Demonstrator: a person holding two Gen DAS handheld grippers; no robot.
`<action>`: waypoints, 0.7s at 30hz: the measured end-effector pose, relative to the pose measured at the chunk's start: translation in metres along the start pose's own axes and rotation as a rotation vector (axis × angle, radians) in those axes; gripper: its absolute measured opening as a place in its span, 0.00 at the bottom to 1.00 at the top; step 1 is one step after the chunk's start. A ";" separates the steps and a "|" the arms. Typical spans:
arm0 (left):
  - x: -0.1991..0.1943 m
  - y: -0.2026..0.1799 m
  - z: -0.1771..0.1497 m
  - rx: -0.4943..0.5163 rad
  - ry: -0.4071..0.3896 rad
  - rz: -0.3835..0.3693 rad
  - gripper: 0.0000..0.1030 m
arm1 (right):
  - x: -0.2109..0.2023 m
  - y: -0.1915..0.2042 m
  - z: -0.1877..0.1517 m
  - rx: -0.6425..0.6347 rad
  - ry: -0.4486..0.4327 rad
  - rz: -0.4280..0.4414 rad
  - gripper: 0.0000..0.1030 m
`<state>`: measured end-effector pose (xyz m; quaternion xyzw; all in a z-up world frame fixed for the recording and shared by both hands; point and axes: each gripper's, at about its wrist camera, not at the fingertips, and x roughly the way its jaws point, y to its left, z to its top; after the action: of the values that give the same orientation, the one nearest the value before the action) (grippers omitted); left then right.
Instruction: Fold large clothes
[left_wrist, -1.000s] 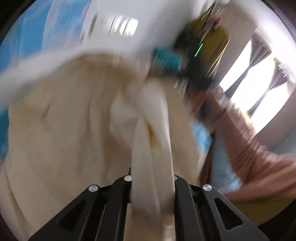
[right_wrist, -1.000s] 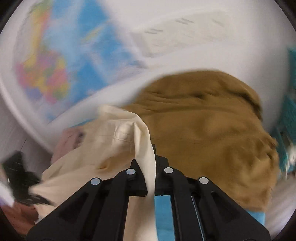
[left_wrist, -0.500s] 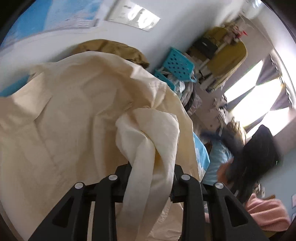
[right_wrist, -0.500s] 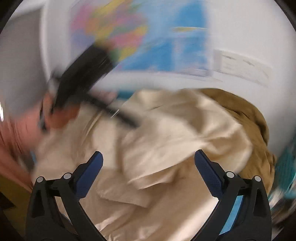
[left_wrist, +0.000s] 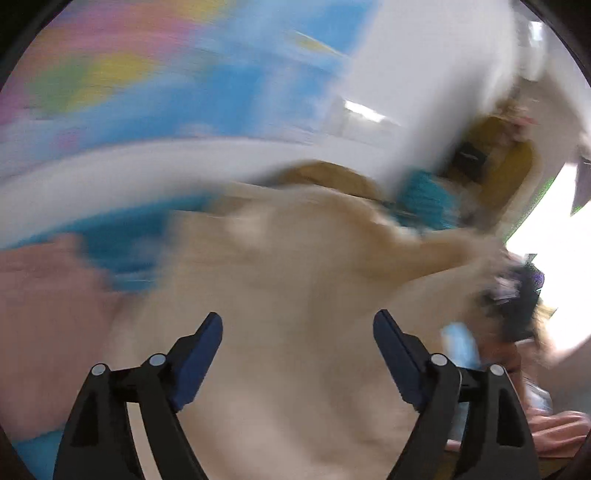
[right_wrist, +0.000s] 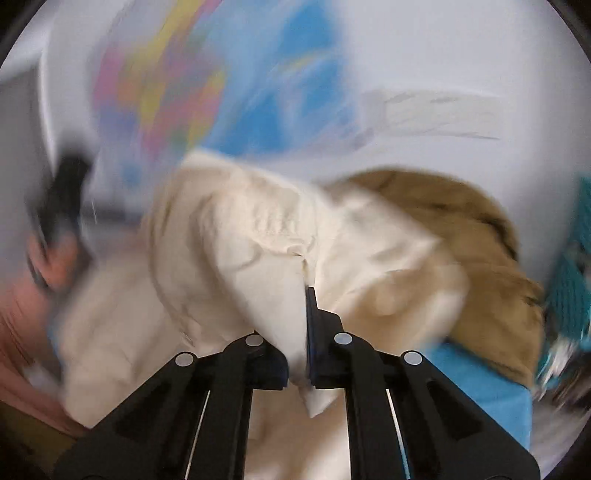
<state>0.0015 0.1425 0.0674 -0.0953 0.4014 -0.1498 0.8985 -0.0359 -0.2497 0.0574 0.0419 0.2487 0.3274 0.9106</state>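
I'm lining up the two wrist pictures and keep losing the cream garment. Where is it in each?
Left wrist: the cream garment fills the centre and bottom, beyond the open left gripper.
Right wrist: centre, a fold pinched in the shut right gripper.
Shared landmark: the brown garment behind it.

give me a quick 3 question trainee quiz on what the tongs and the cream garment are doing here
1. True or false: the left tongs are shut on the cream garment.
2. Which tongs grip cloth? A) left B) right C) both
3. Fill in: behind the cream garment lies a ____ garment.

Key
1. False; their jaws stand wide apart with the garment spread beyond them.
2. B; the right tongs pinch a fold of the cream cloth.
3. Brown.
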 end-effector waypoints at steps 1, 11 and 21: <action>-0.005 0.021 -0.006 -0.018 -0.003 0.097 0.82 | -0.021 -0.028 0.001 0.089 -0.044 0.000 0.06; 0.034 0.142 -0.095 -0.312 0.231 0.016 0.82 | 0.006 -0.191 -0.083 0.648 0.189 -0.215 0.39; 0.049 0.091 -0.093 -0.104 0.234 0.035 0.18 | -0.068 -0.105 -0.028 0.366 -0.128 -0.362 0.95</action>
<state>-0.0198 0.2066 -0.0543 -0.1169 0.5122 -0.1232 0.8419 -0.0340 -0.3764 0.0373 0.1815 0.2491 0.1055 0.9455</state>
